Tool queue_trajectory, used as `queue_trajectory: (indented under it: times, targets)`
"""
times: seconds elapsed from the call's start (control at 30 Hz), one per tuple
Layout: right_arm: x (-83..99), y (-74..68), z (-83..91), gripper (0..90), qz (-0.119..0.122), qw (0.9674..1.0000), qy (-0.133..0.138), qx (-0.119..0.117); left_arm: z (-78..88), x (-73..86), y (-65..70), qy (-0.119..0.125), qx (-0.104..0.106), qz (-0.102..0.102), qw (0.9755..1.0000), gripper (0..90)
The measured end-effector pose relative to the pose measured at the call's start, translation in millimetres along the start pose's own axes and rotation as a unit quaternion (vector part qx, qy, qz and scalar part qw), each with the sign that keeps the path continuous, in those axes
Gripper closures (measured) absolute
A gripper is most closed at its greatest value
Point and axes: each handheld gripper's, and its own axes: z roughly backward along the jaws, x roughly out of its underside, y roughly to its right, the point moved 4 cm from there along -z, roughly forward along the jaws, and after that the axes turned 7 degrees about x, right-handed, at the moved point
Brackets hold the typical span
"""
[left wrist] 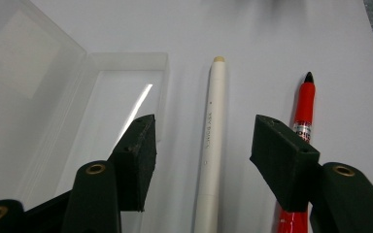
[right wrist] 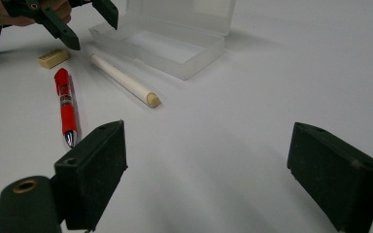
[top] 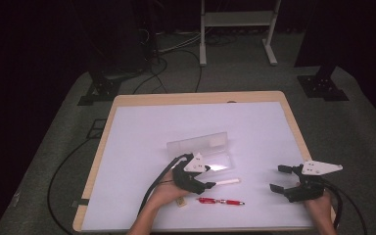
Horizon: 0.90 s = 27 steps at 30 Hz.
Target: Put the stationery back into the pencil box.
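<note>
The left tongs (left wrist: 201, 145) straddle the white pen (left wrist: 210, 141), jaws apart and not yet touching it; the pen lies flat on the table (top: 142, 132) between the open clear case (left wrist: 107, 92) and the red pen (left wrist: 301, 116). The round pen could roll or skid off-centre as the pads meet it, or a jaw could catch the case wall or nudge the red pen. The right tongs (right wrist: 209, 174) hang open and empty, well apart, over bare table with plenty of room before the edge.
</note>
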Motion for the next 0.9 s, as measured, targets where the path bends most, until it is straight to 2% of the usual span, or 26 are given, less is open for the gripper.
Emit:
queue_trajectory:
  times: [0.17, 0.33, 0.67, 0.9]
  targets:
    - [0.0, 0.1, 0.1, 13.4, -0.001, 1.0000, 0.001, 0.000, -5.7, 2.2, -1.2, -0.010, 0.004, 0.002, 0.9999, 46.3]
    - [0.0, 0.0, 0.2, 13.4, 0.000, 1.0000, 0.001, -0.001, -11.3, 1.7, 0.4, -0.013, 0.018, 0.002, 0.9998, 47.6]
    - [0.0, 0.1, 0.3, 13.4, 0.000, 1.0000, 0.001, 0.000, -19.8, 2.8, -0.3, -0.041, 0.012, -0.003, 0.9991, 53.2]
    - [-0.1, 0.2, 0.3, 13.4, 0.000, 1.0000, 0.001, -0.001, -26.3, 3.7, 0.4, -0.049, 0.024, -0.005, 0.9985, 58.8]
